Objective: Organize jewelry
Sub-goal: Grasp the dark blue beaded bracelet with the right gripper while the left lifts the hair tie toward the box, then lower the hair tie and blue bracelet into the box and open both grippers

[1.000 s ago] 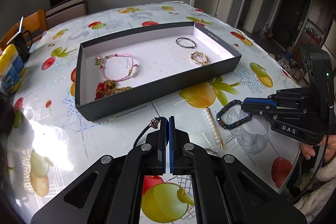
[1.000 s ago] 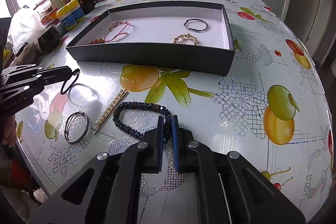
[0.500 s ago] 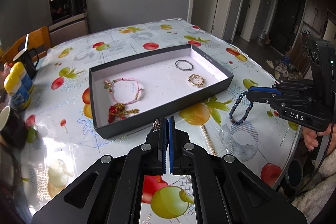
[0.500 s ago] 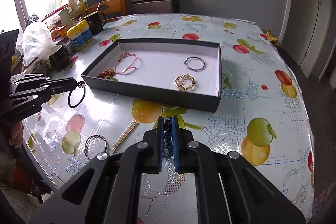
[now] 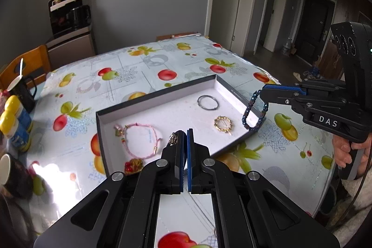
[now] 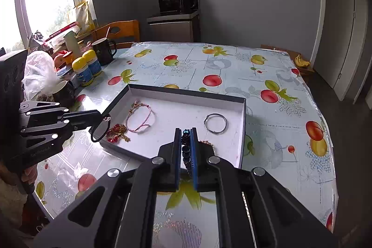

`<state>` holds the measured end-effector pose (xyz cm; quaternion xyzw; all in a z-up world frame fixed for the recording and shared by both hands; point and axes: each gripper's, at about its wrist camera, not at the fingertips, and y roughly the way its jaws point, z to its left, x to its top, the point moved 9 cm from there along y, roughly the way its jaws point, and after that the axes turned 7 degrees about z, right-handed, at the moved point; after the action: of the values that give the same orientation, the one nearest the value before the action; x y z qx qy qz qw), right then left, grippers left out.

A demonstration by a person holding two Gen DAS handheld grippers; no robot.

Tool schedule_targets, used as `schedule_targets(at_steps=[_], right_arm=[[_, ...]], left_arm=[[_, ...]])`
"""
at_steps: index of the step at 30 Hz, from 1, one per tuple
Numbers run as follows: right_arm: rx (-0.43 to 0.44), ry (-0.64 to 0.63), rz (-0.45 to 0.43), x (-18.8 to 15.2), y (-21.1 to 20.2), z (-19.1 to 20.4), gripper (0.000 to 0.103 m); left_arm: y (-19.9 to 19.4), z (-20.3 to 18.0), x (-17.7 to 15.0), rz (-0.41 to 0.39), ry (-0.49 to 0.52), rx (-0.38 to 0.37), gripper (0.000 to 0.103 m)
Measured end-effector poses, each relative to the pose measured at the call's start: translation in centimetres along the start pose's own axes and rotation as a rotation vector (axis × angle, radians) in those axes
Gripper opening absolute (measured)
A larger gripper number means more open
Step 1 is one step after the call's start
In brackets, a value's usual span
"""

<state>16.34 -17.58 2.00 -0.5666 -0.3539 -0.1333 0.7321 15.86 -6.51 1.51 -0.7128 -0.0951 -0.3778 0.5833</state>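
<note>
Two grippers hang above a fruit-print table (image 5: 144, 66) holding a shallow dark tray (image 5: 102, 131), mugs and yellow-capped jars (image 6: 82, 71) at its edge. Four pieces lie inside the tray: pink bracelet (image 5: 139, 141), red-bead chain (image 6: 116, 131), silver bangle (image 5: 207, 102), gold ring-shaped piece (image 5: 223, 123). Right gripper (image 6: 186, 131) pinches a dark beaded bracelet (image 5: 254, 114); left gripper (image 5: 183, 134) clamps a black cord loop (image 6: 100, 130). Both loads, low over the table a second ago, now dangle over the tray's near corners.
</note>
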Motion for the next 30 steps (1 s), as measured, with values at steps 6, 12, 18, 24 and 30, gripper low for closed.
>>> schedule_targets(at_steps=[6,12,18,24,30], right_arm=[[0.021,0.032,0.013,2.5,3.8,-0.2,0.007],[0.074,0.053,0.041,3.9,7.6,1.0,0.007],[0.085,0.064,0.089,3.5,10.4,1.0,0.007],[0.034,0.091,0.153,1.8,12.9,-1.4,0.007],[0.013,0.102,0.185,0.8,13.9,-2.3,0.007]], left_arm=[[4.1,2.4,3.4,0.028,-0.007,0.029,0.002],[8.5,4.6,5.2,0.086,-0.012,0.055,0.002],[12.4,5.9,5.2,0.158,-0.022,0.07,0.002],[14.7,5.9,4.1,0.207,-0.027,0.046,0.002],[15.6,5.7,3.9,0.23,-0.021,0.04,0.002]])
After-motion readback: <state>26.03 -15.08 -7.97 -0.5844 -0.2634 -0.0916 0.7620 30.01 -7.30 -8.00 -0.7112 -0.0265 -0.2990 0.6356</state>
